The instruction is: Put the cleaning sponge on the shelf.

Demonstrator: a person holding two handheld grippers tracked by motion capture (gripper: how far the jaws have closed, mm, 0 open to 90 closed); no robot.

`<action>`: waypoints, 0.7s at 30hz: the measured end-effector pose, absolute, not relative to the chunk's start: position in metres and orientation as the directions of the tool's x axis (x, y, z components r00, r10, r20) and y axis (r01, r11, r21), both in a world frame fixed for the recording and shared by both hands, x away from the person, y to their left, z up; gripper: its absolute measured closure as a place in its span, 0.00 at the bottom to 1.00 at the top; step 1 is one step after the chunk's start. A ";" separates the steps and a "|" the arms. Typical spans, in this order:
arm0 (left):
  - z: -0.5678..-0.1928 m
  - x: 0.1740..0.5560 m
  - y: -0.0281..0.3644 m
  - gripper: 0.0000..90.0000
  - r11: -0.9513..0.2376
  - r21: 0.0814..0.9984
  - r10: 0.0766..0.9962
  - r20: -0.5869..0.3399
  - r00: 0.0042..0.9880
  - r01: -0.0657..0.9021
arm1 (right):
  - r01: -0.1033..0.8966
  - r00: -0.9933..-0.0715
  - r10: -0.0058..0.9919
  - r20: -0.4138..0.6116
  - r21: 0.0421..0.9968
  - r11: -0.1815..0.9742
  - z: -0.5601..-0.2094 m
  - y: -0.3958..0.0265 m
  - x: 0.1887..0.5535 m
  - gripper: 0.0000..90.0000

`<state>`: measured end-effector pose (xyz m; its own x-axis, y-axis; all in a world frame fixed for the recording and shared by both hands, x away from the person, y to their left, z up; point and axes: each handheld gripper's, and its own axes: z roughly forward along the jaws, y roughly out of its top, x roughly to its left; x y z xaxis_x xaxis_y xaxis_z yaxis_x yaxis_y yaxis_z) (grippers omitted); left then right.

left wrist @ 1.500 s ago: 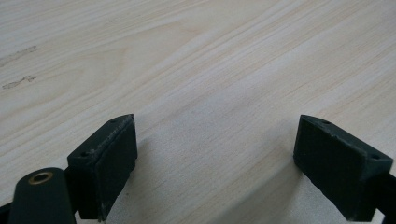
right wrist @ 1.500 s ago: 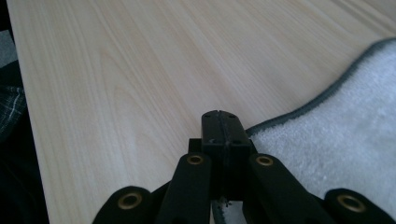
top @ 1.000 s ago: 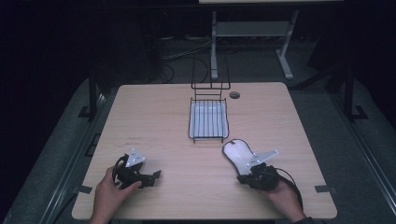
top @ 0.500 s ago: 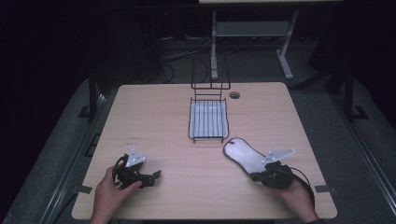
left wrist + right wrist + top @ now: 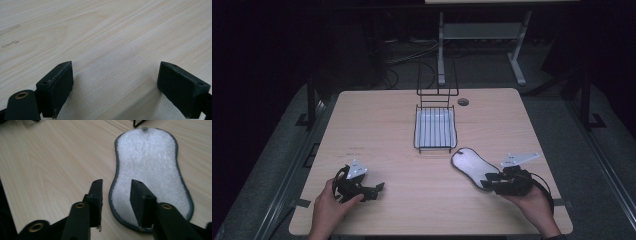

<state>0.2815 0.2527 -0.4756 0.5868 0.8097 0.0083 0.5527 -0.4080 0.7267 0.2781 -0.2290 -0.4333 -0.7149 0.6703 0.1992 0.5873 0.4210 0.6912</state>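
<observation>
A white fleecy pad with a grey hem (image 5: 469, 167) (image 5: 150, 170) lies flat on the wooden table (image 5: 377, 130), just right of its middle. My right gripper (image 5: 488, 181) (image 5: 116, 182) sits low at the pad's near end, open. Its jaws straddle the pad's hem, one over bare wood and one over the fleece. My left gripper (image 5: 379, 188) (image 5: 115, 67) rests near the front left of the table, wide open, with bare wood between its jaws.
A black wire basket (image 5: 416, 127) with a tall wire back stands at the middle back of the table, just beyond the pad. A round cable hole (image 5: 463, 101) lies to its right. A metal stand (image 5: 441, 45) is on the floor behind the table.
My right gripper has drawn back to the right along the pad, uncovering more of it. The left gripper has stayed where it was.
</observation>
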 end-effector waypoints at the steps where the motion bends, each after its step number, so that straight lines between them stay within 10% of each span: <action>1: -0.476 0.282 0.253 0.14 -0.408 0.727 0.810 0.008 0.587 0.553 | 0.586 -0.712 0.675 0.192 0.693 0.420 -0.432 -0.229 0.280 0.63; 21: -0.476 0.282 0.253 0.14 -0.406 0.728 0.810 0.007 0.586 0.553 | 0.618 -0.636 0.755 0.160 0.691 0.374 -0.435 -0.223 0.329 0.23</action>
<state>0.2815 0.2526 -0.4756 0.5862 0.8102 0.0067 0.5529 -0.4061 0.7276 0.3288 -0.2233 -0.4348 -0.6360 0.7549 0.1602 0.6183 0.3743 0.6911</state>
